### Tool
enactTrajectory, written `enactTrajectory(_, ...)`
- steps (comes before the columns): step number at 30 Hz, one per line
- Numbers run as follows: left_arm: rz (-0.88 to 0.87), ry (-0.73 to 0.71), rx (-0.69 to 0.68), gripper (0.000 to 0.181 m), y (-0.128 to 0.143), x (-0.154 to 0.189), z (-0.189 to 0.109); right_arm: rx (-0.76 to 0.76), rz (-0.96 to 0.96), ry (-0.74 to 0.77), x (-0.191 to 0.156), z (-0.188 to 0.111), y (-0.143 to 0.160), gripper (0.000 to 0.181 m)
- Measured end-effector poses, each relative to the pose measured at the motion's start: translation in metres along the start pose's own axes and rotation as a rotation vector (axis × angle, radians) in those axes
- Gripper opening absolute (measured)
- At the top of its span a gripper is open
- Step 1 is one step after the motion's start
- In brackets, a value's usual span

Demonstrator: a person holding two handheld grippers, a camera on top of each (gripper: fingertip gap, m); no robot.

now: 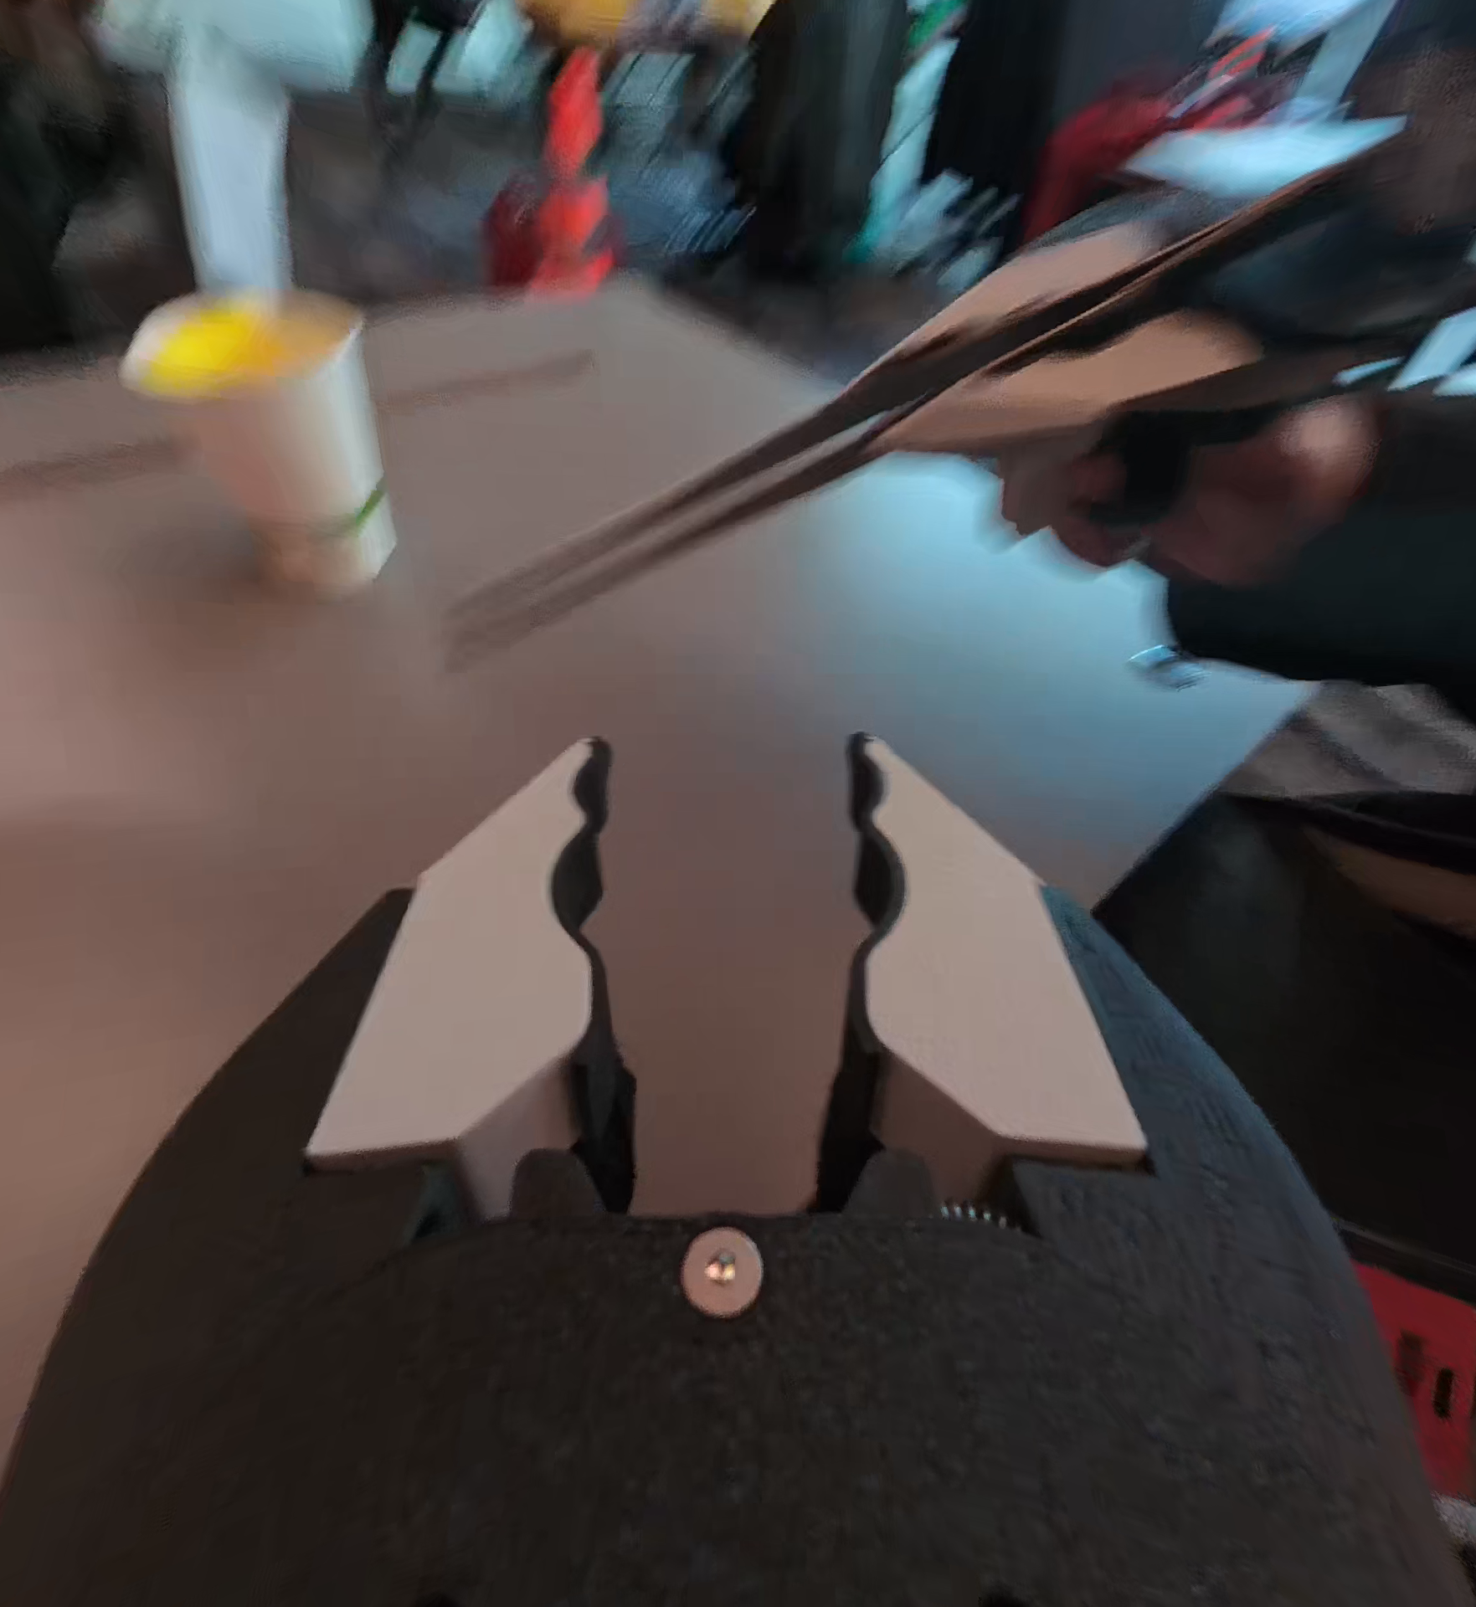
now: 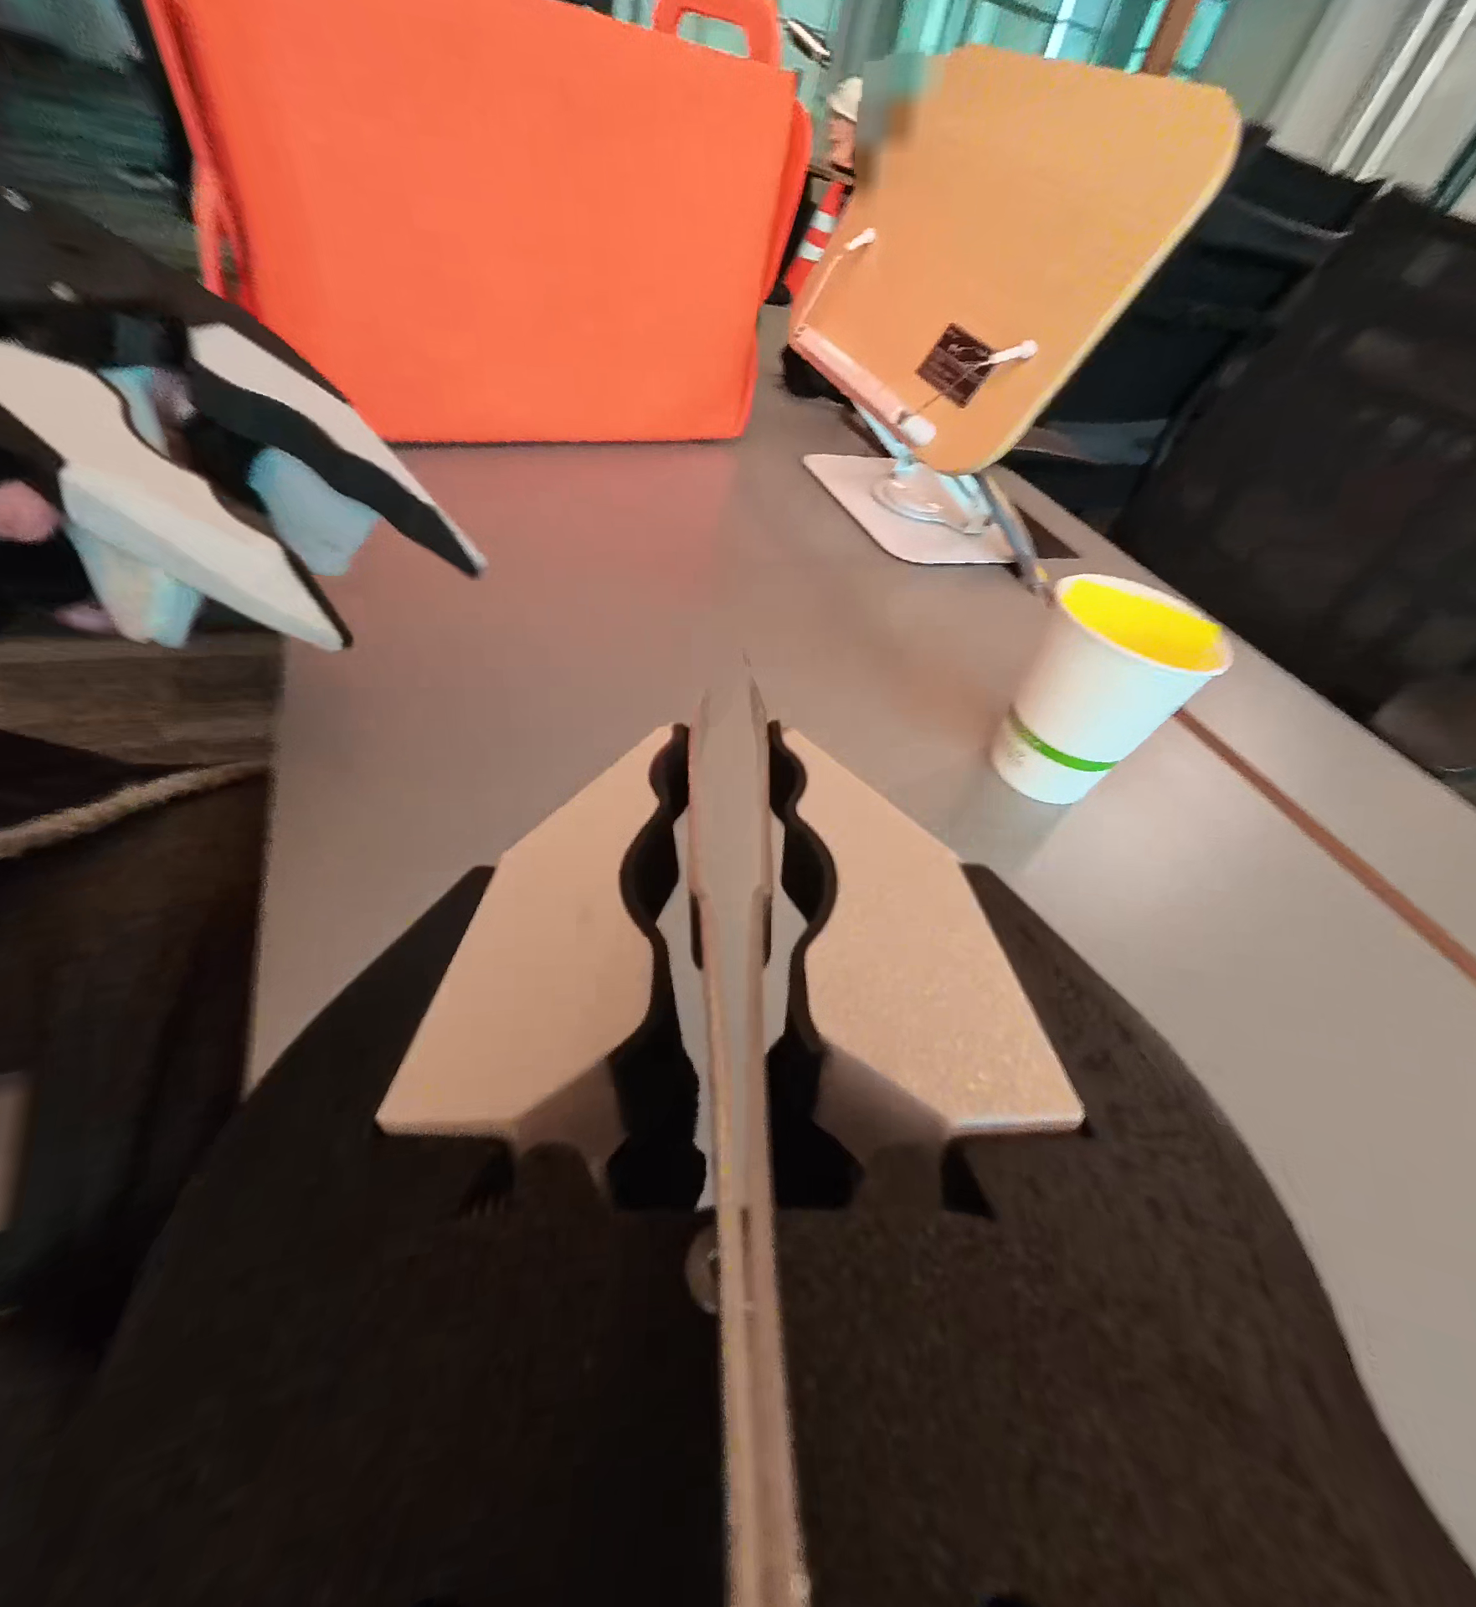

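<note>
Metal tongs (image 2: 730,878), long and thin, arms pressed together with nothing between their tips, clamped between the closed fingers of the right gripper (image 2: 727,739) and projecting forward over the grey table (image 2: 543,661); in the left wrist view the same tongs reach in from the right, blurred. Left gripper (image 1: 727,748), jaws apart and empty, hovering above the table to the left of the tongs. Paper cup (image 2: 1104,687), white with yellow interior and green band, upright near the right; behind it a tan board on a metal stand (image 2: 1021,252) and an orange bag (image 2: 499,226).
</note>
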State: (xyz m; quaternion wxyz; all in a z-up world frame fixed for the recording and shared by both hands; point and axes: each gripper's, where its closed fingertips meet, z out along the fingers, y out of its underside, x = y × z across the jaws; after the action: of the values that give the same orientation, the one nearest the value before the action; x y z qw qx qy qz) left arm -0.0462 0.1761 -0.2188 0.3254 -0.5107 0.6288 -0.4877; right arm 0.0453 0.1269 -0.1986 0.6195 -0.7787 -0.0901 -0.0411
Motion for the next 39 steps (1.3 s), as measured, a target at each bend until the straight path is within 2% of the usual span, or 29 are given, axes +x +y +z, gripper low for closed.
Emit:
enactTrajectory(2, 0.023, 0.089, 0.135, 0.059, -0.020, 0.019, 0.001, 0.024, 0.080, -0.110, -0.013, 0.001, -0.001, 0.017)
enactTrajectory(3, 0.036, 0.129, 0.159, 0.059, -0.025, 0.026, 0.002, 0.024, 0.115, -0.166, -0.020, 0.001, 0.000, 0.017)
enactTrajectory(6, 0.116, 0.179, 0.116, 0.059, -0.026, 0.031, 0.015, -0.019, 0.159, -0.309, -0.040, 0.003, 0.009, 0.017)
enactTrajectory(8, 0.180, 0.199, 0.033, 0.059, -0.020, 0.028, 0.025, -0.030, 0.136, -0.326, -0.045, 0.005, 0.012, 0.017)
enactTrajectory(11, 0.238, 0.382, -0.207, 0.060, 0.002, 0.049, 0.033, -0.027, 0.120, -0.381, -0.056, 0.002, 0.009, 0.017)
enactTrajectory(16, 0.377, 0.459, -0.401, 0.059, 0.002, 0.050, 0.055, -0.068, 0.064, -0.396, -0.063, 0.002, 0.017, 0.017)
enactTrajectory(18, 0.426, 0.480, -0.510, 0.048, 0.013, 0.046, 0.062, -0.062, 0.055, -0.386, -0.062, 0.001, 0.016, 0.017)
enactTrajectory(19, 0.462, 0.490, -0.560, 0.033, 0.019, 0.044, 0.063, -0.060, 0.055, -0.383, -0.061, 0.000, 0.016, 0.017)
enactTrajectory(20, 0.492, 0.517, -0.583, 0.021, 0.020, 0.045, 0.063, -0.064, 0.055, -0.370, -0.058, 0.000, 0.017, 0.017)
enactTrajectory(23, 0.553, 0.491, -0.587, 0.017, 0.016, 0.039, 0.069, -0.060, 0.081, -0.342, -0.046, -0.003, 0.023, 0.017)
enactTrajectory(27, 0.594, 0.424, -0.672, 0.012, 0.021, 0.005, 0.073, -0.073, 0.143, -0.233, -0.011, -0.007, 0.035, 0.023)
enactTrajectory(29, 0.606, 0.392, -0.672, 0.012, 0.021, -0.018, 0.082, -0.070, 0.184, -0.121, 0.018, -0.009, 0.039, 0.029)
enactTrajectory(32, 0.647, 0.323, -0.703, 0.011, 0.023, -0.062, 0.101, -0.147, 0.232, 0.197, 0.080, -0.024, 0.065, 0.048)
enactTrajectory(33, 0.646, 0.310, -0.708, 0.011, 0.024, -0.076, 0.110, -0.163, 0.259, 0.258, 0.090, -0.032, 0.071, 0.050)
enactTrajectory(35, 0.633, 0.310, -0.751, 0.010, 0.031, -0.100, 0.126, -0.153, 0.313, 0.344, 0.101, -0.046, 0.073, 0.050)
enactTrajectory(39, 0.628, 0.292, -0.861, 0.010, 0.054, -0.146, 0.156, -0.158, 0.290, 0.354, 0.088, -0.055, 0.072, 0.042)
